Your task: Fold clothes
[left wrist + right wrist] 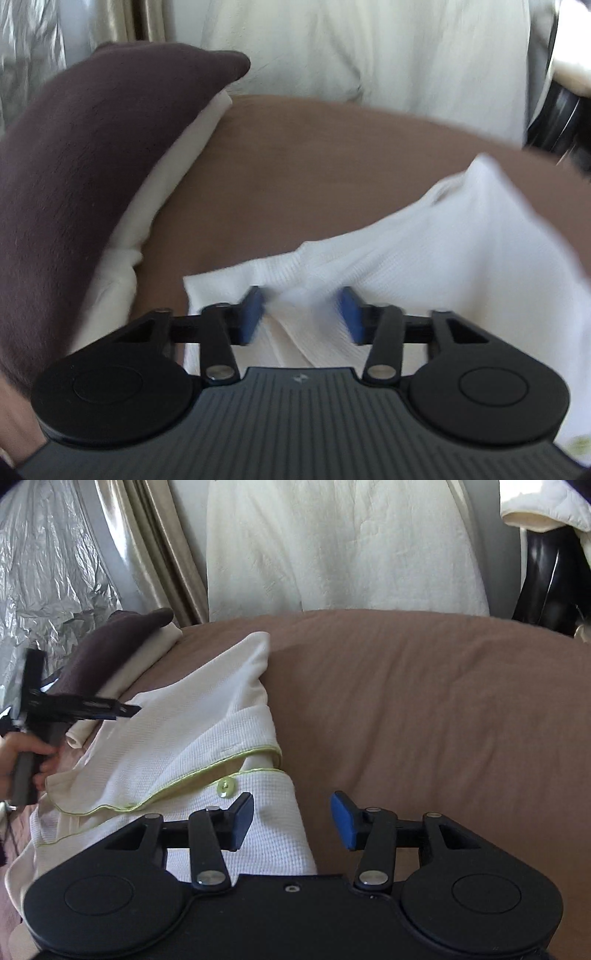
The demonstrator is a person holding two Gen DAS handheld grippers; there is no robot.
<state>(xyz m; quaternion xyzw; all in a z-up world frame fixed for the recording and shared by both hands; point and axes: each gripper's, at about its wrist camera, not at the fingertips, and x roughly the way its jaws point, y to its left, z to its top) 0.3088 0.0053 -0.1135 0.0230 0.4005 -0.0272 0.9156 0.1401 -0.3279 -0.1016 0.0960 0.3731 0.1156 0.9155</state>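
Two grippers over a brown bedspread (424,701). We see the white waffle-knit shirt (192,731), green-piped with a green button (226,787), lying crumpled on the near left of the bed. Right gripper (291,818) hangs above the shirt's right edge, jaws apart, nothing between them. Left gripper (301,314) has its blue pads (252,314) apart over bunched white fabric; blur hides any contact. Far left, a dark brown cloth (110,646) lies on a cream one (147,653).

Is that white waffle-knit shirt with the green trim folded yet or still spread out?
Partly folded: the white waffle-knit shirt lies doubled over on the brown bedspread, green-edged layers overlapping, still rumpled.
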